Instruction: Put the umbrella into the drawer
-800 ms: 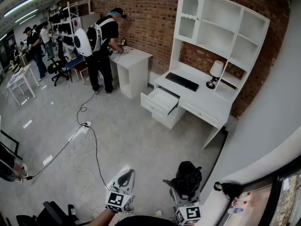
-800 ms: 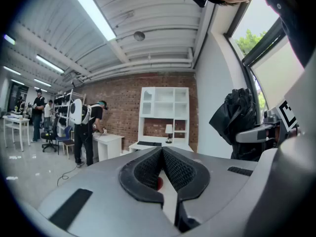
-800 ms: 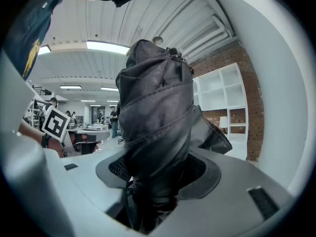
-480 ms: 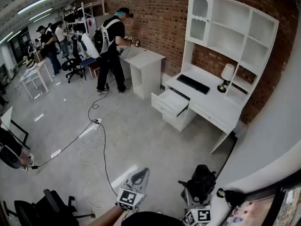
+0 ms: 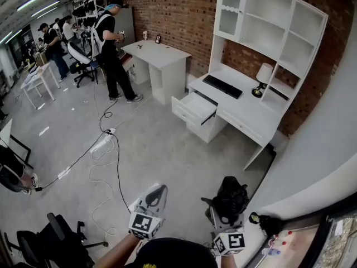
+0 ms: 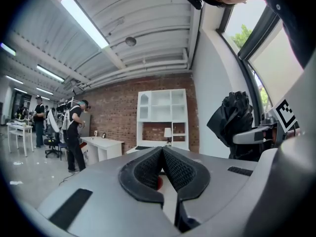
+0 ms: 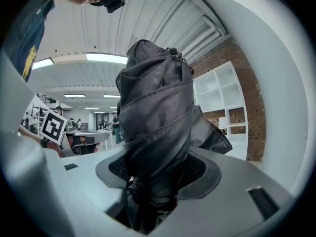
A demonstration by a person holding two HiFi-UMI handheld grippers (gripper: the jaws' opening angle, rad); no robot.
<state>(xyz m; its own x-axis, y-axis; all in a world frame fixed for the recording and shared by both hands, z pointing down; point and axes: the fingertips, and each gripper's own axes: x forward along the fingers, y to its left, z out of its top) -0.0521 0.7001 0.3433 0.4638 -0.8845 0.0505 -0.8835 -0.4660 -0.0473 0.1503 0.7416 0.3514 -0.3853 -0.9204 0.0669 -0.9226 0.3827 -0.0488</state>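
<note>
Swung a little since the earlier frames, the head view now takes in the whole small desk [image 5: 159, 54] at the back, with the worker [image 5: 110, 46] farther to its left. Nearest, the right gripper [image 7: 155, 174] is clamped on the folded black umbrella [image 7: 155, 107], which stands up between its pads, while the left gripper [image 6: 162, 154] is closed on nothing. Carrying well likely means a firm hold low on the bundle, since loose cloth bulges above the pads, and bringing it lengthwise over the front lip of the drawer [image 5: 192, 106] before letting go. Bare floor [image 5: 167, 155] lies open straight ahead; a cable [image 5: 114, 166] snakes to the left of that line, a chair [image 5: 56, 242] sits at lower left, and the wall [image 5: 318, 144] crowds the right side. Farther off, well apart from the umbrella, the drawer hangs pulled out of the desk [image 5: 248, 116], its inside looking bare from here; the desktop edge just above it, with keyboard [image 5: 222, 86] and lamp [image 5: 261, 74], looks the tightest spot
</note>
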